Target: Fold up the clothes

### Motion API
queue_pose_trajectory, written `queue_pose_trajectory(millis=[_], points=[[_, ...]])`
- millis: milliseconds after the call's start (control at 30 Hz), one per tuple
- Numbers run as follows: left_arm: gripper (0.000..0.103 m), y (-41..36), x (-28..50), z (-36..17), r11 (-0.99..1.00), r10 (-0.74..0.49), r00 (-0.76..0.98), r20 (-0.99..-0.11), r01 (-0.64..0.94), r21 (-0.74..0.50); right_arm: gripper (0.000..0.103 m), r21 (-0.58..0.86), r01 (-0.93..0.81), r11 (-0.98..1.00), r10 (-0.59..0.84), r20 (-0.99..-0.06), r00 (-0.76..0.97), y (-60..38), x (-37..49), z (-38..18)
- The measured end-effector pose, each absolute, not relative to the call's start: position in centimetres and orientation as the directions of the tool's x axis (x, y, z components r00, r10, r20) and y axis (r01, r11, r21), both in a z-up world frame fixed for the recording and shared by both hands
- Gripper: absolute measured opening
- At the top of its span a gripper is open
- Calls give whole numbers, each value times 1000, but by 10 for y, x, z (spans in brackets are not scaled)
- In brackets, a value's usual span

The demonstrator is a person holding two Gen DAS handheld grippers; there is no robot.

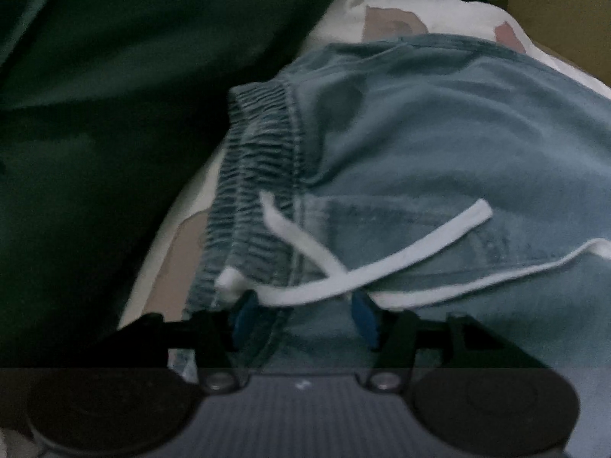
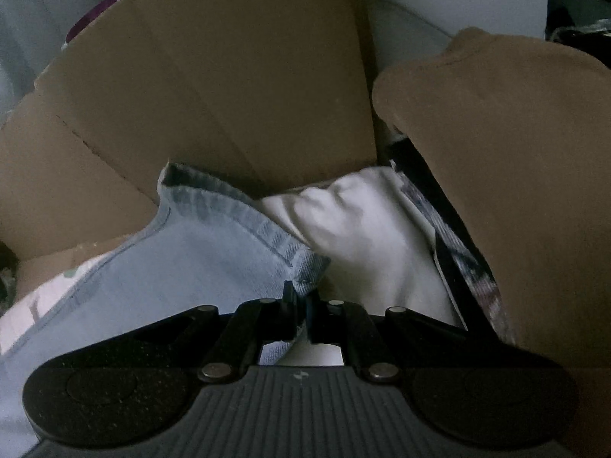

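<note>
We are working on a pair of blue denim shorts (image 1: 439, 133), lying on a white patterned sheet (image 1: 382, 7) beside a dark green cloth (image 1: 114, 114).

In the left wrist view our left gripper (image 1: 303, 315) is hovering low over the elastic waistband (image 1: 259, 160), its blue fingers (image 1: 362, 316) spread about halfway. The white drawstring (image 1: 362, 267) is crossing just in front of the tips, and denim is showing in the gap, but we cannot tell whether anything is being pinched.

In the right wrist view our right gripper (image 2: 301, 305) has its fingers pressed together on a hemmed corner of the shorts (image 2: 214, 236), holding the denim edge where it meets a white garment (image 2: 366, 229). Cardboard flaps (image 2: 229, 76) and a tan cloth (image 2: 496, 152) are standing behind.

We are judging this an early step: securing both ends of the shorts before folding. The next move is calling for the left fingers to close on the waistband, not on the loose drawstring alone, so both hands can be lifting and straightening the shorts together. Blur is making the contact hard to read.
</note>
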State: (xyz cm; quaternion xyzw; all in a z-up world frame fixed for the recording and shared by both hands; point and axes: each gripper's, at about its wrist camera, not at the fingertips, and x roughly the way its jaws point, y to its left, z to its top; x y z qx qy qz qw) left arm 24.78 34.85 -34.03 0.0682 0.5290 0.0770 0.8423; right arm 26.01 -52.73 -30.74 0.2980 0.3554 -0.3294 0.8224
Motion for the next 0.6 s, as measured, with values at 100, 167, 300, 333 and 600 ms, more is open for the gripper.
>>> queue_pose_trajectory(millis=[100,167,300,333,600], points=[[56,359,235,-333,975,221,424,-878,-98,197,3,238,751,616,-341,-779,526,-525,263,-304],[56,370,226,-327,973,230,422,-877,-134,191,2,226,752,619,-351,-778,522,-524,265,-301],[56,394,209,-317,961,249,413,-876,-216,172,2,182,762,622,-374,-786,492,-517,268,-298],[56,400,204,-315,956,255,407,-877,-243,165,2,167,764,624,-380,-789,483,-514,268,-298],[67,433,171,-330,903,201,379,-903,-430,21,2,110,780,616,-395,-814,427,-501,263,-294]])
